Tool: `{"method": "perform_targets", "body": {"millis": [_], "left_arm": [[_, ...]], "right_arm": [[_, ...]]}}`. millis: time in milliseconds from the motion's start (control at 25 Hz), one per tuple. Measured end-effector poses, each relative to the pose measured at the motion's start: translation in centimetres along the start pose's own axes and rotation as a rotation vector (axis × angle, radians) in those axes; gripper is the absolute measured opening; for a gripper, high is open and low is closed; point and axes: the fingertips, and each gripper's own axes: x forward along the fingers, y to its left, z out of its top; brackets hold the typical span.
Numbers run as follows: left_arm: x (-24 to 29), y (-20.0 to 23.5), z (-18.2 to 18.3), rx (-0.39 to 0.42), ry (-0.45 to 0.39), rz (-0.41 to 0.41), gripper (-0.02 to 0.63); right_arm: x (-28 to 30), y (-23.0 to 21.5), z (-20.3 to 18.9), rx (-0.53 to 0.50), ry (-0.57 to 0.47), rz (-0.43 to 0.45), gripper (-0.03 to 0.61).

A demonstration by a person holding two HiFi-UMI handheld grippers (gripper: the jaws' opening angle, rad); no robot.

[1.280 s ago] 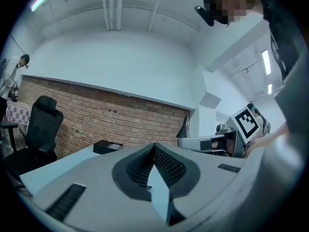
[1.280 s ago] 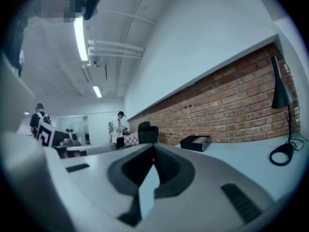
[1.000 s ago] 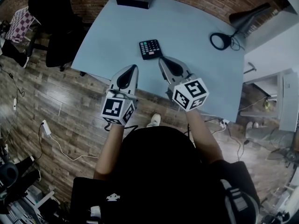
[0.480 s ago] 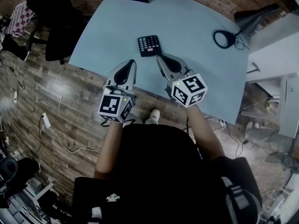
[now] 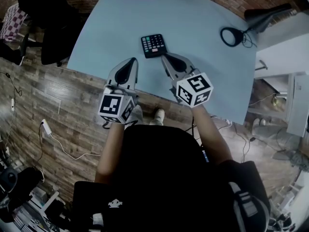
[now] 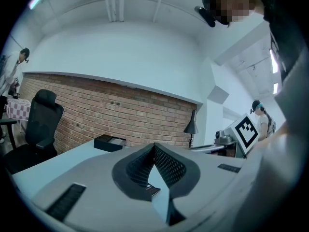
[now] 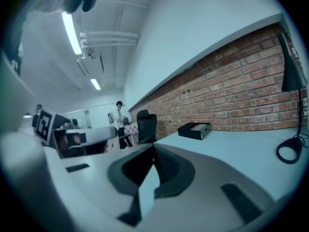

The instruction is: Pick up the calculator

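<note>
In the head view, both grippers have come nearer to the calculator (image 5: 153, 45) than they were a second ago. The calculator lies flat on the light blue surface (image 5: 203, 23), not far from its near edge. The right gripper (image 5: 163, 57) now has its tip just beside the near right corner of the calculator, and I cannot tell if it touches. The left gripper (image 5: 132, 60) is a little apart from the calculator, on its near left side. I judge that the approach is almost done, but no grasp can begin yet, because both grippers would first have to spread.

In the left gripper view the jaws are pressed together at the tips and pinch nothing. A small dark thing shows through the gap lower down. It may be the calculator, but it is too small to be sure. A black box (image 6: 110, 143) and a lamp (image 6: 191, 124) stand far behind the calculator, near the brick wall.

In the right gripper view the jaws are also pressed together and hold nothing. The calculator does not show here at all; I think the gripper's own body hides it. The person's body covers the near edge of the surface in the head view.
</note>
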Motion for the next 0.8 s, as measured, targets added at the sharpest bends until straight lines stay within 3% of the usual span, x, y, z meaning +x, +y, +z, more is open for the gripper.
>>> {"method": "perform_targets", "body": {"millis": [560, 800], "left_arm": [[4.0, 4.6, -0.6, -0.013, 0.066, -0.117, 0.003], [5.3, 5.9, -0.5, -0.02, 0.068, -0.151, 0.003]], "right_arm": [[4.5, -3.2, -3.8, 0.004, 0.148, -0.111, 0.005], [5.8, -4.5, -6.9, -0.015, 0.262, -0.13, 0.005]]}}
